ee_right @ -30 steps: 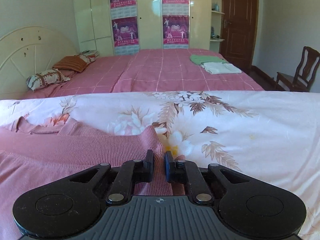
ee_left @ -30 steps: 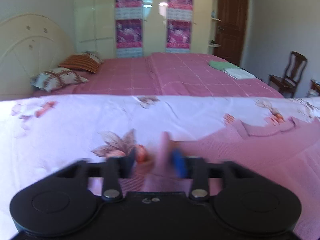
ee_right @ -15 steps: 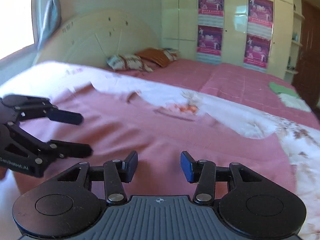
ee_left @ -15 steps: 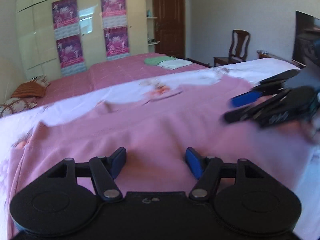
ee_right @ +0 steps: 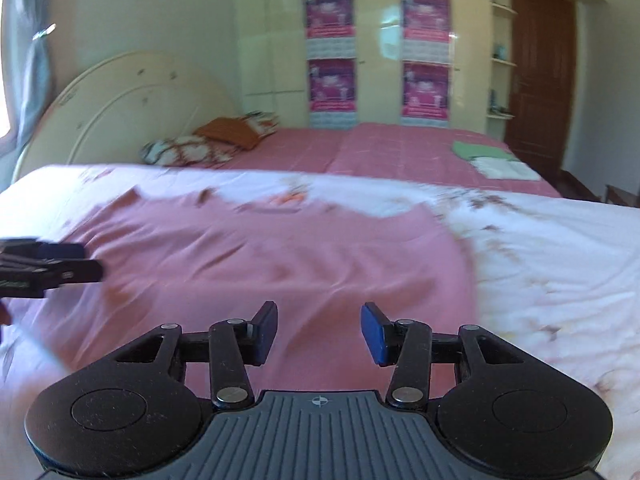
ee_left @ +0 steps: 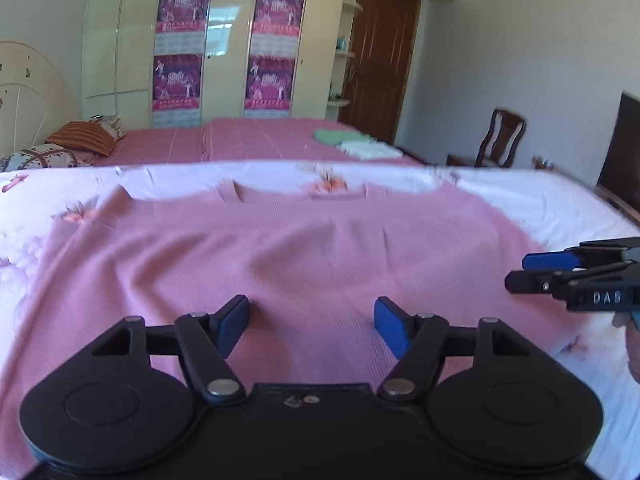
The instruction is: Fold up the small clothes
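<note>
Pink knit top lay spread flat on the floral bedsheet, its neckline at the far edge, wrinkles across the middle; left gripper was held above the near part of the garment, blue pads spread wide, nothing between them; right gripper was likewise spread and empty over the garment's near right portion; each tool appeared at the side of the other's view, the right gripper beyond the top's right edge; a pink-covered bed with pillows and folded cloths stood farther back.
</note>
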Available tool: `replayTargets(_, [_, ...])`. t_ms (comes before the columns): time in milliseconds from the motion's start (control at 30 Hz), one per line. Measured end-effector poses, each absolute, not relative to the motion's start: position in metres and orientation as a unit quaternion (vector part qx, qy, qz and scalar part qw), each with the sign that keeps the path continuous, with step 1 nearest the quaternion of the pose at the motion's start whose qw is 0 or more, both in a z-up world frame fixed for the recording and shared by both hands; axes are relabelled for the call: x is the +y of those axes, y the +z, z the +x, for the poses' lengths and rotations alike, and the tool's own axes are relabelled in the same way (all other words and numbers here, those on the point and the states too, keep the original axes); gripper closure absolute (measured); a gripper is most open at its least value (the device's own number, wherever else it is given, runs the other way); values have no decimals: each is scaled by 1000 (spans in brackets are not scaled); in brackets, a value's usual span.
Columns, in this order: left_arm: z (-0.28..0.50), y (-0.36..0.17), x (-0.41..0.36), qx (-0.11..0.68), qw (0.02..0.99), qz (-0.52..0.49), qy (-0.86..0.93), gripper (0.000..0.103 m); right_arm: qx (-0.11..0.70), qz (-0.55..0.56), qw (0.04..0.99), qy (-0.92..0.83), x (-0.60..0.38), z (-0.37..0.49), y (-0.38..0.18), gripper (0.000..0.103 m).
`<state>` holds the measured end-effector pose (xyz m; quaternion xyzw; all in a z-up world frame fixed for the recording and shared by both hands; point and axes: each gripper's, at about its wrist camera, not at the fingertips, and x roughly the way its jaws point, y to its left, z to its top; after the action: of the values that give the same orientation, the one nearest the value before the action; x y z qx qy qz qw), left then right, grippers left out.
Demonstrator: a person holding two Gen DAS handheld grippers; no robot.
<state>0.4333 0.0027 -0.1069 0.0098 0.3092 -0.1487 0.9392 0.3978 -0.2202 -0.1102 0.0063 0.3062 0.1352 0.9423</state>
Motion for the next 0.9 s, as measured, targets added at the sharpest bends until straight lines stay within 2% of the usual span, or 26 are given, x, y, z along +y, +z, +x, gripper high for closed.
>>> replayTargets(100, [427,-117,-2,321,936,40,-136,33,353,-31,929,106,-209,397,-136,57])
replayTargets(200, [418,-103,6,311,940,36,-136,34,361,-21,928,87,-231,390,-133,57])
replayTargets(333, [434,-94,-17,306,942,14,-139,35,319,-3,943,97,-227,393,-107,57])
replayTargets(433, [450,-109,-43,345,929,13,-132,34,315,-2,942,114,-200,417,-107,57])
replayTargets(533, [443,-113,-43,345,929,36,-127,33,373,-39,921,110,-182,438,-134,57])
replayTargets(567, [435,-108,-34,339,932,40,-126,34,364,-32,924,112,-188,435,-134,53])
replayTargets(667, [404,-93,-9,310,943,63,-99,34,367,-32,925,90,-204,414,-121,53])
replayTargets(800, [391,-95,-9,329,941,11,-79,34,342,8,932,122,-191,380,-111,53])
replayTargets(900, [386,-108,-20,344,936,21,-69,34,352,6,925,140,-158,374,-123,53])
